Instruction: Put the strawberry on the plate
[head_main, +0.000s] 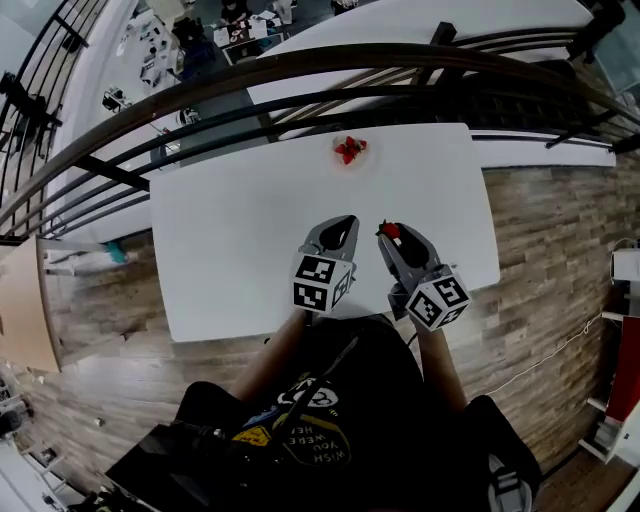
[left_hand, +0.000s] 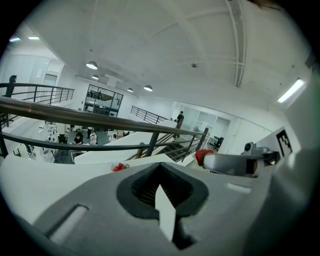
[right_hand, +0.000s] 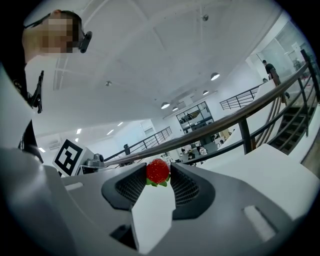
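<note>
My right gripper (head_main: 389, 234) is clamped on a strawberry (right_hand: 158, 171), well apart from the plate (head_main: 366, 149). My left gripper (head_main: 346, 222) is closed on nothing, equally far from the plate.

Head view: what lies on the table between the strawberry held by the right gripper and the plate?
Nothing: in the head view only bare white table separates the strawberry in the right gripper from the plate.
</note>
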